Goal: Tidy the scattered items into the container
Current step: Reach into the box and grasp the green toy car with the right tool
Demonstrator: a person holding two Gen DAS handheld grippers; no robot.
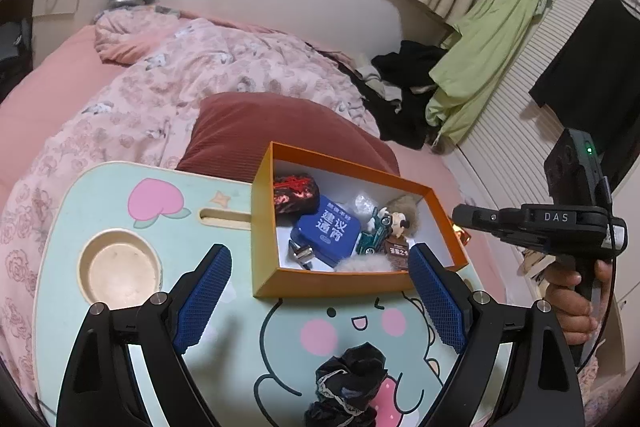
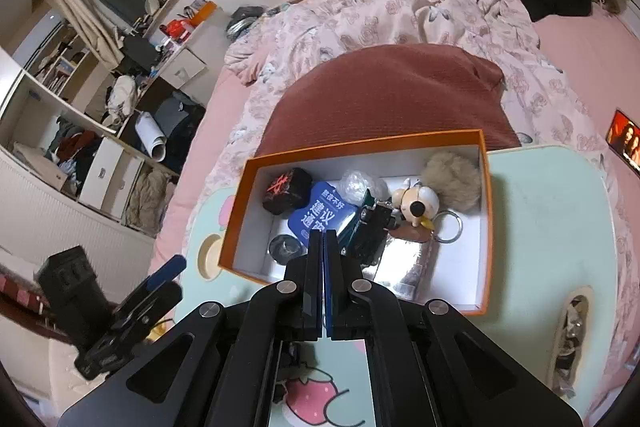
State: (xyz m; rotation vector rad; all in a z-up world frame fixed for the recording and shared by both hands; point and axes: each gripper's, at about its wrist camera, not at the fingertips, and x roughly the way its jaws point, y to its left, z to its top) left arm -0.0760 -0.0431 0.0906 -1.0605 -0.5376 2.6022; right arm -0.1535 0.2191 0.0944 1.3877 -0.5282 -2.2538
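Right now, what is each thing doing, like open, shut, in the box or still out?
Orange box: open, no lid, on the lap tray.
Blue tin: lying inside the box.
Black lacy cloth: crumpled on the tray, still out.
Left tongs: open, empty.
Right tongs: shut, nothing between them.
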